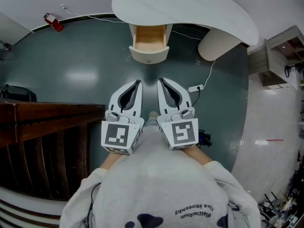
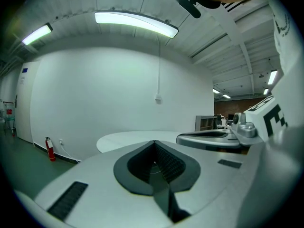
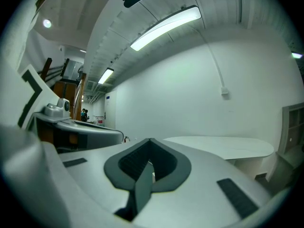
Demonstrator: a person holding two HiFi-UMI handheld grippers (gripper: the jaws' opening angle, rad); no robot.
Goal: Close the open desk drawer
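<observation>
Drawer: pulled open under the near edge of the white worktop, pale wood inside showing. Left tool and right tool: side by side, well short of the drawer, tips toward it, jaws pressed together, holding nothing. Fire extinguisher: far left of the drawer, on the floor.

Even, bright light is cast by ceiling strip lights, and soft glare is seen on the floor. Both gripper views are bent by fisheye distortion and ringed in black. The left gripper is blurred close to the lens.
</observation>
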